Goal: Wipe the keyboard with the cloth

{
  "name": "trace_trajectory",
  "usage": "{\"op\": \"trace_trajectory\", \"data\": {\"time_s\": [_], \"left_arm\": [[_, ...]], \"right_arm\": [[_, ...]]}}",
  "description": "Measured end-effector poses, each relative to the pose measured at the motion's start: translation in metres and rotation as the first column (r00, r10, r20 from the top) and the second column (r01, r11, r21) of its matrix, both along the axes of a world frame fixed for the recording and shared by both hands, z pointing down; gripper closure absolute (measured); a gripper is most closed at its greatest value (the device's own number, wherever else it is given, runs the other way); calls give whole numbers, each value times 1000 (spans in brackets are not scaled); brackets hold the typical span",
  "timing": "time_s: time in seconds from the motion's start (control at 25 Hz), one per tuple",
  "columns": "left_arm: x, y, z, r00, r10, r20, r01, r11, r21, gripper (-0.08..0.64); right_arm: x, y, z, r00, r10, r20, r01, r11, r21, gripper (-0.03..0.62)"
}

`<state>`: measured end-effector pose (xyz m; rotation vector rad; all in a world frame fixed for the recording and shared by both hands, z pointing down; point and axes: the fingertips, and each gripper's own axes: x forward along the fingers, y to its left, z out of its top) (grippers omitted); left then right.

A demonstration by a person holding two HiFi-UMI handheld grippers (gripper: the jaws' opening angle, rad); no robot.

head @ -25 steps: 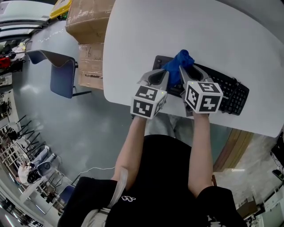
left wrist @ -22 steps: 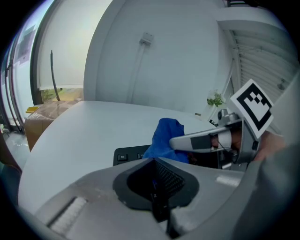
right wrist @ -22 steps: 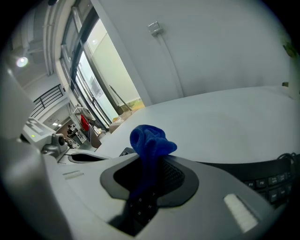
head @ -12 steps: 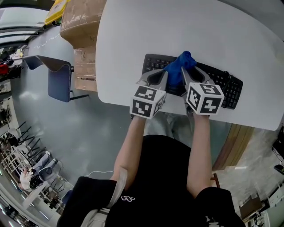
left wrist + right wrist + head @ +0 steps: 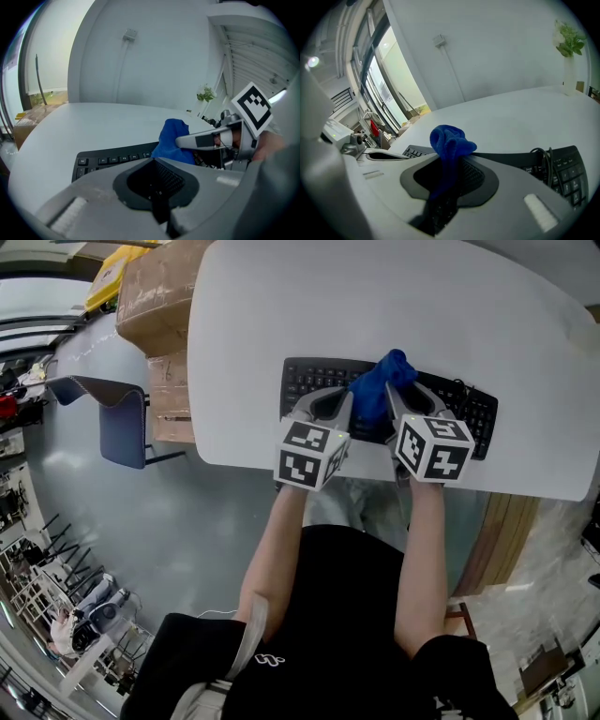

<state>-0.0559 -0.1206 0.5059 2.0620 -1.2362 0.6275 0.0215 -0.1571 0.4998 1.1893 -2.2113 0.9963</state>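
So the right gripper (image 5: pixel 450 178) has the blue cloth (image 5: pixel 375 390) pinched between its jaws. A bunched wad pokes up past the tips, and the rest hangs down inside the grip. The cloth sits over the middle of the black keyboard (image 5: pixel 309 381), which lies along the near edge of the white table (image 5: pixel 375 306).

The left gripper (image 5: pixel 157 187) is just left of it, over the keyboard's near edge. Its jaws are pressed together with nothing in them. My guess is it's there to steady the keyboard, but I can't tell if it actually touches.

Progress-wise, I'd say the wiping is mid-run: the cloth is picked up and parked on the keys, so the setup part is done. What's left looks like the left block of keys and the far right end, where a cable (image 5: pixel 541 157) lies across the keyboard. There's no visible dust or streaks, so I can't tell how much is already clean.
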Motion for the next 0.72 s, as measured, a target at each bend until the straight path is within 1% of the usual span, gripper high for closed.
{"op": "trace_trajectory", "data": {"time_s": [0.72], "left_arm": [[56, -5, 5, 997, 81, -6, -81, 997, -5, 561]], "right_arm": [[59, 1, -2, 998, 56, -32, -56, 998, 16, 497]]}}
